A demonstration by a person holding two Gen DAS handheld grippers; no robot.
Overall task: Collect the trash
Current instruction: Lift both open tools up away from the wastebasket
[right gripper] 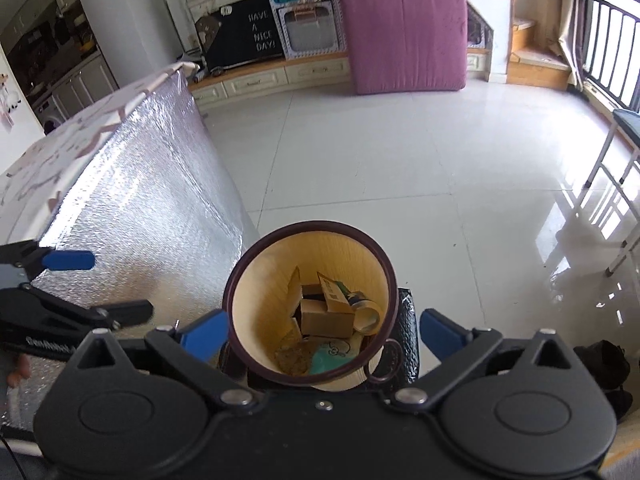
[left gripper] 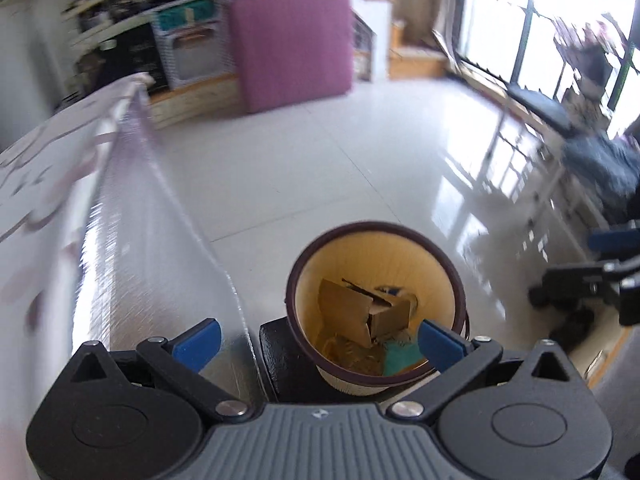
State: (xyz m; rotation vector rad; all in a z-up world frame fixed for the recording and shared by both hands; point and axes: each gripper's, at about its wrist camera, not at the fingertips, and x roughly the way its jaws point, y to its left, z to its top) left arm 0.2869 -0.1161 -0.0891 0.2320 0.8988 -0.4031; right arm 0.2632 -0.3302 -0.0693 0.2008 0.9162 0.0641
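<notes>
Foil-sided covering (right gripper: 132, 184) is hanging down the left of both views, draped over a worktop (right gripper: 60, 148) whose patterned top is showing above it. Just right of it, the left tool (left gripper: 318, 338) is pointing steeply down with its blue fingertips (left gripper: 200, 338) spread wide and nothing between them; in the right wrist view the same tool is showing at the left edge, apart from the bin. Standing on the pale tiled floor (right gripper: 400, 160) beside the foil drape is a round trash bin (right gripper: 310, 240) with a dark rim and a yellowish inner wall, resting against a black object whose identity is unclear. Inside the bin a crumpled cardboard box (right gripper: 324, 318) is lying on top, with a roll of tape (right gripper: 368, 316) touching it on the right and a teal wrapper (right gripper: 332, 358) and some brownish scraps beneath. The right tool (right gripper: 324, 334) is hanging directly over the bin, its jaws standing fully apart on either side of the bin's rim and gripping nothing. Farther back, a purple mattress (right gripper: 404, 36) is leaning upright against the far wall units. Along the right, a tall window (left gripper: 540, 32) is throwing bright reflections across the tiles. The left wrist view is blurring heavily.
</notes>
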